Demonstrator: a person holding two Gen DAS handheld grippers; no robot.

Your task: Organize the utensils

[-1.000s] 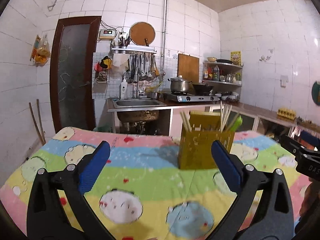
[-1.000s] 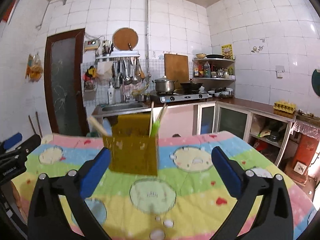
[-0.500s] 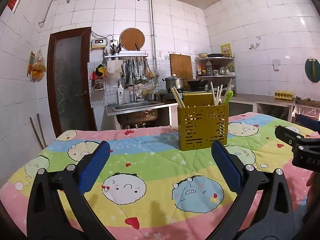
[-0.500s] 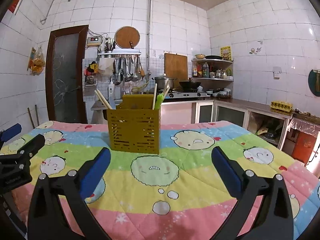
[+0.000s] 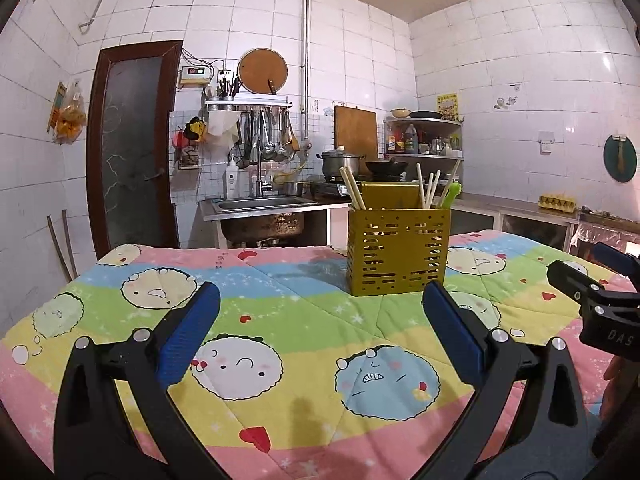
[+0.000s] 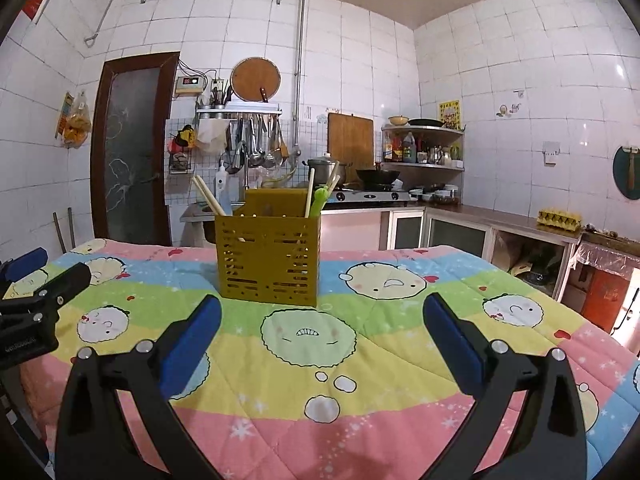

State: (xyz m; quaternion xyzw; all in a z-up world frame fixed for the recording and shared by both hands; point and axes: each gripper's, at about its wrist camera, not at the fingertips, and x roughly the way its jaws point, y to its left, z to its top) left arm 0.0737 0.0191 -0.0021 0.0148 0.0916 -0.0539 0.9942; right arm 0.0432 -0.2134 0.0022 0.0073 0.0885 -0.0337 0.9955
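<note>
Over the last second both views had levelled and drawn back from the yellow utensil caddy (image 5: 398, 250), which had loomed close and tilted before. The left tongs (image 5: 320, 322) hung wide and empty above the cartoon-print cloth on the desk (image 5: 280, 308). The caddy stood upright mid-desk, chopsticks (image 5: 354, 194) and a green utensil (image 5: 451, 194) inside. The right tongs (image 6: 322, 324) were equally wide and empty. With nothing loose in sight, the sorting looked finished.

Mustard-yellow slotted utensil holder (image 5: 398, 250), pale chopsticks (image 5: 354, 194) and one green utensil (image 5: 451, 194). Pastel rainbow-striped cloth (image 5: 280, 312) with cartoon faces. Blue pads (image 5: 188, 334) on black grippers.
</note>
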